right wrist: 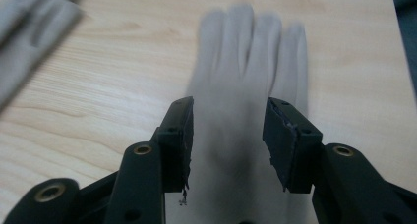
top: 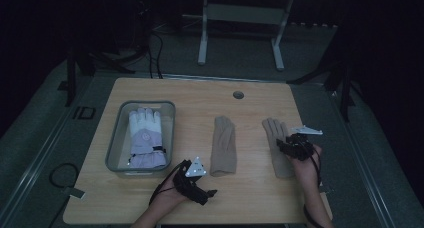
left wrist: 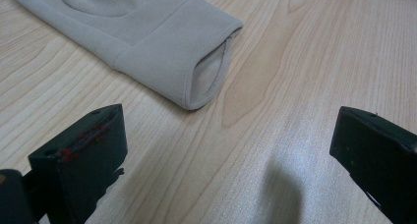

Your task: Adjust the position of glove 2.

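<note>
Wooden table (top: 150, 198): grey bin (top: 114, 148) at left holds a white-lilac glove (top: 144, 138). Two beige gloves lie flat, well apart: middle glove (top: 223, 145), right glove (top: 277, 145). Right gripper (right wrist: 228, 135) is part open over the right glove's palm, pads not pressing; risk is pinching one layer and dragging it. Left gripper (left wrist: 221, 155) is wide open, empty, near the middle glove's cuff (left wrist: 206, 74); it could nudge it askew.

High view dim and dark-edged; gripper views brighter, the right one motion-blurred.
</note>
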{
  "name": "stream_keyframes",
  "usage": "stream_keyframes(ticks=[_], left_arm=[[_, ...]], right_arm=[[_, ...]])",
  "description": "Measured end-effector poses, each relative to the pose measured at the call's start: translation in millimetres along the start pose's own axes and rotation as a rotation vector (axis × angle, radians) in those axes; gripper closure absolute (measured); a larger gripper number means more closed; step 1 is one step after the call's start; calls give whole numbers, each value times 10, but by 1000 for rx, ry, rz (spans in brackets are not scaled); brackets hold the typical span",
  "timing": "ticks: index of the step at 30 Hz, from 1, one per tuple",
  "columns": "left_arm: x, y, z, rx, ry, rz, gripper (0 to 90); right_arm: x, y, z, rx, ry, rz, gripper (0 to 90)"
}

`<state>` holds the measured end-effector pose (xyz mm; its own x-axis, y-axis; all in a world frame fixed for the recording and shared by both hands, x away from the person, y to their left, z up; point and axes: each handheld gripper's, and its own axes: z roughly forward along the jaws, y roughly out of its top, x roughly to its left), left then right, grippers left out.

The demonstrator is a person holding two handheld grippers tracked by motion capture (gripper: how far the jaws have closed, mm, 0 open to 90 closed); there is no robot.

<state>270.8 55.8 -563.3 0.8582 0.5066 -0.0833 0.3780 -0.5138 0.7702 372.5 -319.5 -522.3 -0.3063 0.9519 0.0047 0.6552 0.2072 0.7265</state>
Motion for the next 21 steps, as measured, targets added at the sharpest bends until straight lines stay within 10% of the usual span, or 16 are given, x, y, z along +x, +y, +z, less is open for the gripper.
stream_keyframes(ticks=[5,14,21], left_arm=[[1,-1,1,0,-4,5,7],[2,-2,7,0,-1,2,8],[-1,-3,12,4,-1,8,8]], right_arm=[[-127,95,-67,-56,115,-164,576],[-279,-14,99,15,154,-184,466],[-344,-192,212,14,162,-160,614]])
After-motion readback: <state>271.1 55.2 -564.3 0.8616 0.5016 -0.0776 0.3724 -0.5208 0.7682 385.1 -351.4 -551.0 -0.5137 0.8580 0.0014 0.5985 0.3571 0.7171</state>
